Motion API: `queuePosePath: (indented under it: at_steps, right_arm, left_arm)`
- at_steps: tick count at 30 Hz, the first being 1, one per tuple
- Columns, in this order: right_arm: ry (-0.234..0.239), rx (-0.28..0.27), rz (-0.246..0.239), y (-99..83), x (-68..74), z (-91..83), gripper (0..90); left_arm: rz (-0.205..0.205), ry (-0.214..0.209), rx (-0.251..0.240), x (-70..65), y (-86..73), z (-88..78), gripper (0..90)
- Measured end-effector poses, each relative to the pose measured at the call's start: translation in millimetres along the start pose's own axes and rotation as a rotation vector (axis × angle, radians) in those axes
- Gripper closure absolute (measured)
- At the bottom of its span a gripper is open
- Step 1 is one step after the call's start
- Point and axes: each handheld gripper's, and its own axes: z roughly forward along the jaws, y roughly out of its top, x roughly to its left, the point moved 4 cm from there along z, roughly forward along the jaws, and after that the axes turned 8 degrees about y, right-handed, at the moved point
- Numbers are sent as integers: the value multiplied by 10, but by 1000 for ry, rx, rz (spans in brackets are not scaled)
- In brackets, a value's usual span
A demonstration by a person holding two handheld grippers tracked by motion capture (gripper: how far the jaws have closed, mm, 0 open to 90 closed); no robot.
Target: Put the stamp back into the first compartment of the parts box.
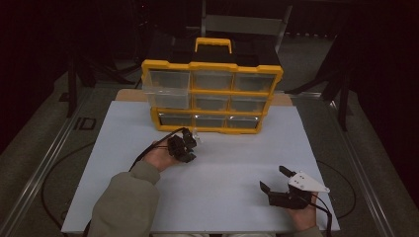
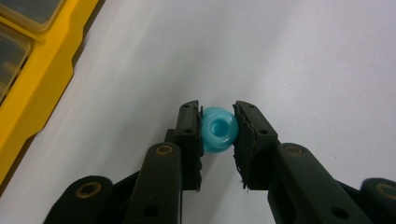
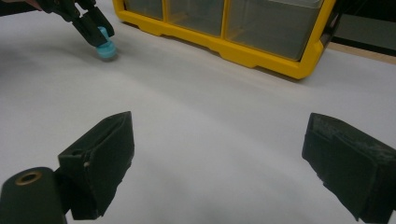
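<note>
A small light-blue plastic piece [image 2: 218, 130], round with a hollow centre, sits between the pads of my left gripper [image 2: 218, 125], which is shut on it. In the right gripper view the piece [image 3: 106, 49] hangs at the tip of the left gripper [image 3: 95, 32], right at the white board's surface. In the high view the left gripper [image 1: 190, 143] is just in front of the yellow drawer organizer [image 1: 212, 66]. My right gripper [image 1: 274, 178] rests near the board's front right, jaws wide apart [image 3: 219, 154] with nothing between them.
The organizer has clear drawers in three rows; its top-left drawer [image 1: 166, 91] is pulled out. Its yellow frame [image 2: 32, 93] runs along the left of the left gripper view. The white board [image 1: 222, 163] covers the table; dark floor and stands surround it.
</note>
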Motion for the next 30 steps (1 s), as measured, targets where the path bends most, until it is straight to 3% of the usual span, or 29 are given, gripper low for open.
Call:
queuePosePath:
  at_steps: [30]
  right_arm:
    - [0,-3,1,2,0,-3,90]
  left_arm:
    - [31,-8,-7,-13,46,-159,732]
